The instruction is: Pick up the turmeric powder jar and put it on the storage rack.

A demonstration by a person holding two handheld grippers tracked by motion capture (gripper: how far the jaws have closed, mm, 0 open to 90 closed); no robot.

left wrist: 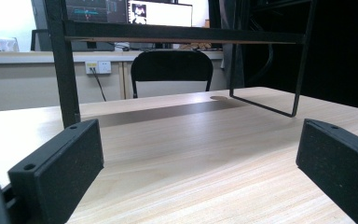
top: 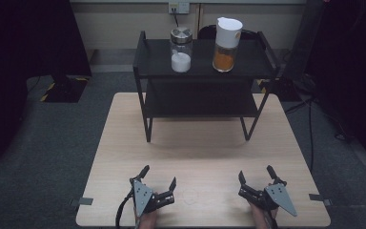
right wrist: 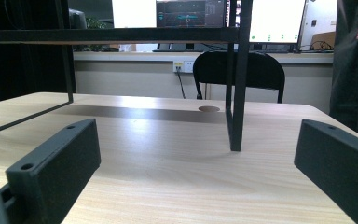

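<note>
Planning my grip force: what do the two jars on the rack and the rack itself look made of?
Left jar: clear, glossy, probably glass, with a shiny metal-looking lid; white powder visible.
Right jar: clear body showing orange contents, matte white plastic-looking lid.
Rack: thin matte black bars, likely painted metal.

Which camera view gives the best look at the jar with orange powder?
The high view: the jar with orange powder stands in full sight on the black shelf, white lid on. The two gripper views look under the shelf top, seeing its legs, not the jar.
</note>
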